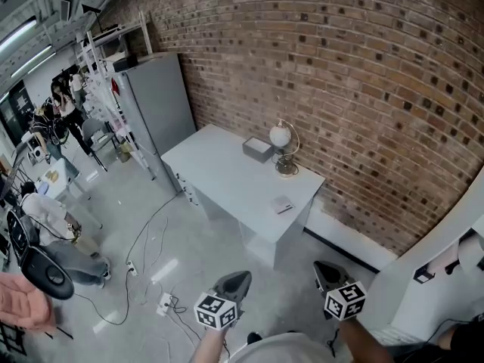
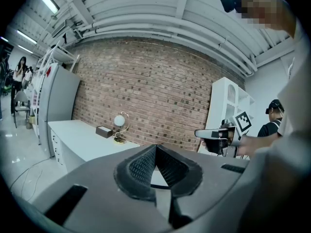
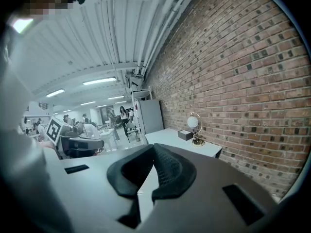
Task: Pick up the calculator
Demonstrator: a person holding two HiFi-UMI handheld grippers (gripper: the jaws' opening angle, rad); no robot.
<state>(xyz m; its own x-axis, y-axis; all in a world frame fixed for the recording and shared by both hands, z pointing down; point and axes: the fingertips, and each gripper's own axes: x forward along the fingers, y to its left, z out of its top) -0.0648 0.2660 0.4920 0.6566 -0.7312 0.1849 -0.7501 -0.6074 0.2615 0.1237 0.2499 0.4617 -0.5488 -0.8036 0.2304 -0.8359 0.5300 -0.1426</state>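
The calculator (image 1: 282,205) is a small flat grey thing lying near the front right corner of the white desk (image 1: 227,176). Both grippers hang over the floor, well short of that desk. In the head view my left gripper (image 1: 239,280) is at bottom centre and my right gripper (image 1: 325,271) is just right of it. My left gripper (image 2: 155,148) has its jaws together with nothing between them. My right gripper (image 3: 154,147) is shut and empty too. Neither gripper view shows the calculator clearly.
On the desk stand a grey box (image 1: 257,149) and a globe lamp (image 1: 283,146), against the brick wall (image 1: 363,89). A tall grey cabinet (image 1: 155,100) stands left of the desk. Cables and a power strip (image 1: 165,302) lie on the floor. A white shelf unit (image 1: 439,263) is at right, chairs and people at far left.
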